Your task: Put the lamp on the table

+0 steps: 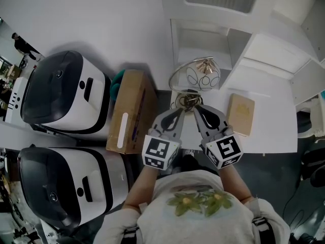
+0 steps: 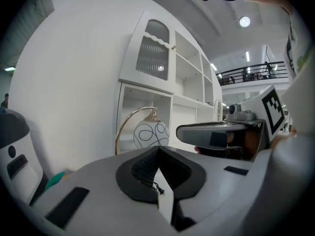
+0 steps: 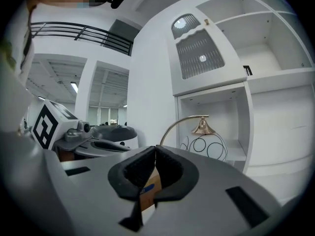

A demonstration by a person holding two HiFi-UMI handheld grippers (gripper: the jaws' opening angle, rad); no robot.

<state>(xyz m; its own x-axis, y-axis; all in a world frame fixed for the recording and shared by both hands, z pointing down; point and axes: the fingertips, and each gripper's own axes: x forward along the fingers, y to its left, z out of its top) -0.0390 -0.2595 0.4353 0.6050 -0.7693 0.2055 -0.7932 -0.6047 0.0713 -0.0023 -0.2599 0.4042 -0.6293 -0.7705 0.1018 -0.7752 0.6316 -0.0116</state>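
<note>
— Where is the lamp?

— The lamp (image 1: pixel 201 77) stands upright at the back of the white table (image 1: pixel 274 117), just in front of the cabinet's (image 1: pixel 203 32) open niche.

— And the tongs?

— The left gripper (image 1: pixel 181 109) and the right gripper (image 1: pixel 197 108) are both pressed together, pinching nothing. Their tips rest side by side near the lamp's foot. The lamp seems already placed, so nothing needs holding.

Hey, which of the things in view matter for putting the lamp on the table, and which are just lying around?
Part of the job:
lamp
white table
left gripper, shut and empty
right gripper, shut and empty

Just lying about:
cardboard box
small tan box
white machine
second white machine
</note>
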